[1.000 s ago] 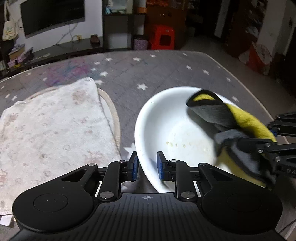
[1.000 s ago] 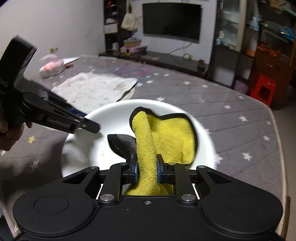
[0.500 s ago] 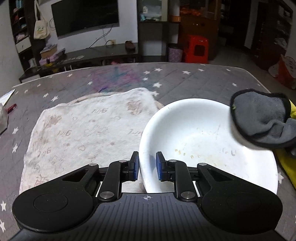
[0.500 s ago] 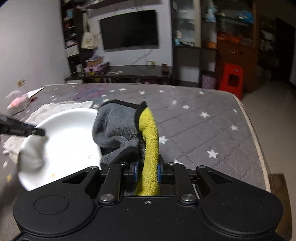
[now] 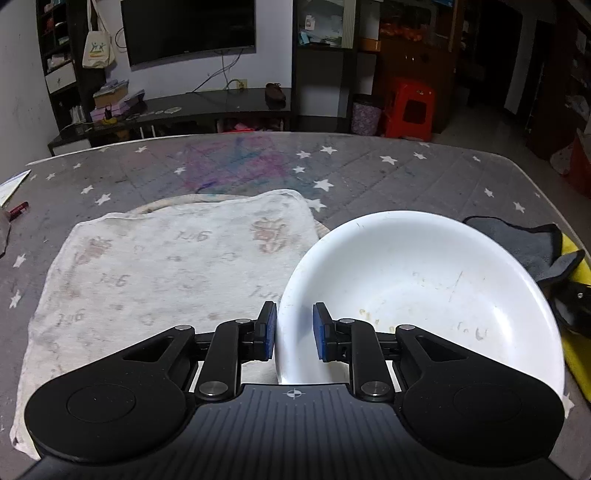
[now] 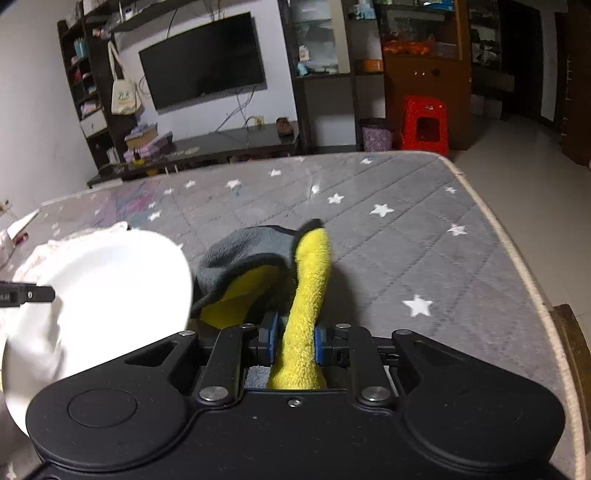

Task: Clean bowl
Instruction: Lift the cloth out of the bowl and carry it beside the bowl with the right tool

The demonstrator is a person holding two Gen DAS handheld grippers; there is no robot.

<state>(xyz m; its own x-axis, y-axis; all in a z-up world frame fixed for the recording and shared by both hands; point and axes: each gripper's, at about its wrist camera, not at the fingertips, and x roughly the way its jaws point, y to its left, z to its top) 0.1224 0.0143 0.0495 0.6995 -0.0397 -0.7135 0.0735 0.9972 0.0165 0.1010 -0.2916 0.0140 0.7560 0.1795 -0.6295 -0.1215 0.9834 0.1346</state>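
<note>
Fingers first: on my left gripper (image 5: pixel 294 332) the blue pads straddle the near rim of the white bowl (image 5: pixel 424 291), one outside the wall, one inside. They sit narrow, though I cannot tell whether they truly pinch the rim or only bracket it. My right gripper (image 6: pixel 293 341) has its fingers clamped on a fold of the yellow-and-grey cloth (image 6: pixel 306 280), which lies on the star-patterned grey cover (image 6: pixel 406 236) just right of the bowl, outside it.

The bowl sits tilted, its left edge over a stained white towel (image 5: pixel 166 266) spread on the left side of the surface. Inside it, near the bottom, I see small yellowish specks and faint smears (image 5: pixel 373 317), so I judge the wiping is unfinished: the cloth needs to go into the bowl and scrub those spots, while my left side steadies the rim.

Beyond the surface, a TV (image 5: pixel 188 29) hangs on the far wall and a red stool (image 5: pixel 408 107) stands to the far right.

Only the left camera shows the bowl's interior and the residue; the right camera washes the bowl (image 6: pixel 103 295) out to blank white. Only the right camera shows the grip on the cloth.
</note>
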